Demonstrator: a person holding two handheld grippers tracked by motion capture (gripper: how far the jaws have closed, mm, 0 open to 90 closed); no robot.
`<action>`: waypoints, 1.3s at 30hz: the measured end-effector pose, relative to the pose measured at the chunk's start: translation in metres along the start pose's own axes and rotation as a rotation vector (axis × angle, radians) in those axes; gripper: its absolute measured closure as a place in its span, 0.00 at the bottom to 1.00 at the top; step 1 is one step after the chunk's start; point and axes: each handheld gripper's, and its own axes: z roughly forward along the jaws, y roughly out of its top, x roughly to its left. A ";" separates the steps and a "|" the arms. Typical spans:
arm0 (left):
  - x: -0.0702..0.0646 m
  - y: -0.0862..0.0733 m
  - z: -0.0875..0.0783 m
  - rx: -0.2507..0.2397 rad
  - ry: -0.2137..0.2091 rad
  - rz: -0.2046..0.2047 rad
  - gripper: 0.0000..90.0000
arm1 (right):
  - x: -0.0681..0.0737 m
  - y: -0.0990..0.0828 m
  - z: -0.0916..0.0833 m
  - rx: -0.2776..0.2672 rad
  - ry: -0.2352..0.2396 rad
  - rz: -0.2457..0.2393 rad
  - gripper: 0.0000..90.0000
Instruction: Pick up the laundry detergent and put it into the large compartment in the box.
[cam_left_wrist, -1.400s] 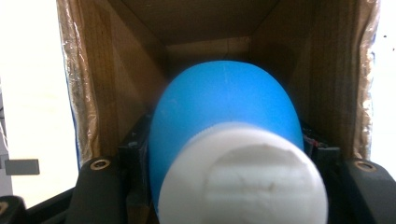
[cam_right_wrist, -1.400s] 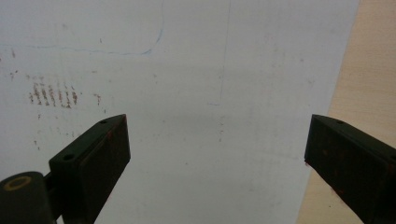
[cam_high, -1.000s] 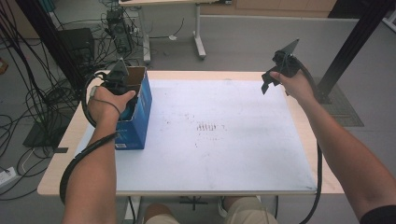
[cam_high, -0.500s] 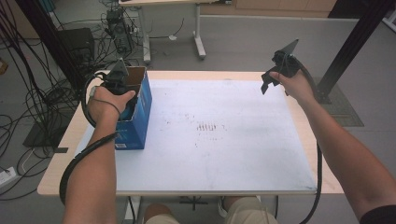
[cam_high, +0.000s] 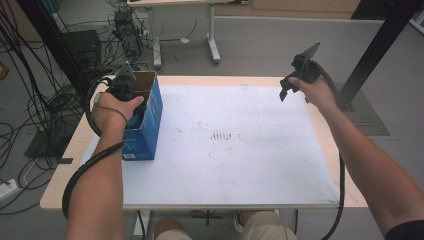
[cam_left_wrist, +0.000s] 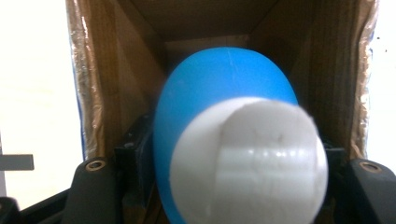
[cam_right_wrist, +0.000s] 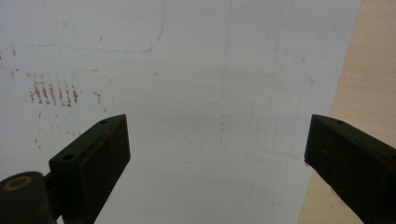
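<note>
An open blue cardboard box (cam_high: 150, 122) lies at the table's left side. My left gripper (cam_high: 131, 102) reaches into its open top. In the left gripper view the gripper (cam_left_wrist: 224, 191) is shut on a rounded blue object (cam_left_wrist: 224, 88) with a white ribbed cap (cam_left_wrist: 247, 163) that faces the camera. The black jaws press on the object's two sides, inside the box's brown walls (cam_left_wrist: 107, 84). My right gripper (cam_high: 285, 91) hovers over the far right corner of the table. In its own view the right gripper (cam_right_wrist: 217, 154) stands open with nothing between its fingers.
A white sheet (cam_high: 240, 165) with faint brown marks (cam_high: 225, 136) covers most of the wooden table (cam_high: 330, 145). Cables (cam_high: 45, 105) hang off the left side. A black post (cam_high: 380, 45) stands at the right, beyond the table. Another desk's legs (cam_high: 212, 35) stand behind.
</note>
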 end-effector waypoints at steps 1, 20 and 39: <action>0.000 -0.001 -0.002 -0.002 -0.001 -0.001 0.37 | 0.000 0.000 0.000 -0.002 0.002 0.000 0.08; -0.005 -0.002 -0.027 -0.017 0.028 0.017 0.28 | 0.002 -0.002 -0.003 -0.012 0.009 -0.005 0.08; -0.017 -0.011 -0.066 -0.067 0.018 0.088 0.13 | 0.005 -0.001 -0.004 -0.011 0.012 -0.011 0.08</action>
